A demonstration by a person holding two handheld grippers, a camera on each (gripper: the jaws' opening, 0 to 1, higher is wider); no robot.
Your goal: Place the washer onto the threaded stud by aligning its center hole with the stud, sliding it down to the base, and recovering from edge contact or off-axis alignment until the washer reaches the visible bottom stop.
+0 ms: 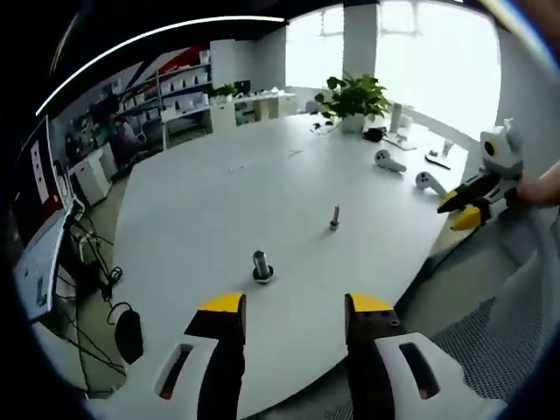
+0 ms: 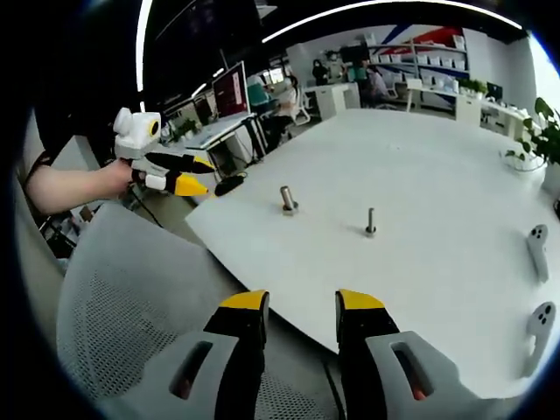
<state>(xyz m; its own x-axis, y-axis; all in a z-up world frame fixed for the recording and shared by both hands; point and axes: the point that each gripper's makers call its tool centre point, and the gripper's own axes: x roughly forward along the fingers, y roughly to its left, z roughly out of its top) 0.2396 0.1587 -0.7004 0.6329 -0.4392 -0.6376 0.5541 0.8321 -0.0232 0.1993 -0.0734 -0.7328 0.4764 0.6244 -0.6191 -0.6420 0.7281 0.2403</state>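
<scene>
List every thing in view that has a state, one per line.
left gripper: jaws open, empty, held back from the table's edge
right gripper: jaws open, empty, above the mesh chair
larger stud: upright on the table, untouched
smaller stud: upright, apart from the larger one
mesh chair: empty

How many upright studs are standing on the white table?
2. A thick stud stands near the table edge, close to the left gripper; a thinner stud stands further in toward the middle of the table.
</scene>
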